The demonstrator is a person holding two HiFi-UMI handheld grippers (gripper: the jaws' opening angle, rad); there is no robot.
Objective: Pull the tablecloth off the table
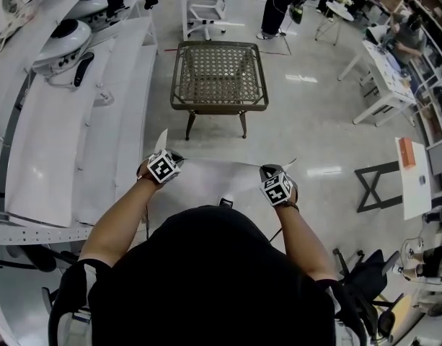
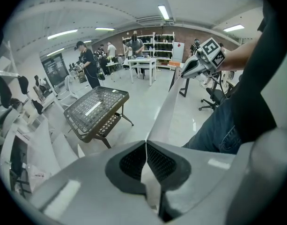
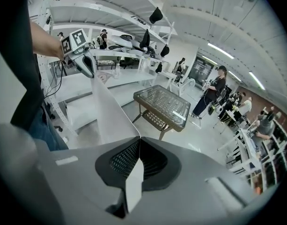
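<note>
The white tablecloth (image 1: pixel 221 182) spans sideways between the left gripper (image 2: pixel 146 146) and the right gripper (image 3: pixel 139 142), each clenched on one corner. The bare table (image 1: pixel 219 74) stands ahead of both hands, apart from the cloth.

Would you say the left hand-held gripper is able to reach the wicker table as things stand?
Probably not: the left hand-held gripper is shut on the tablecloth, and the table stands apart from it across the floor.
</note>
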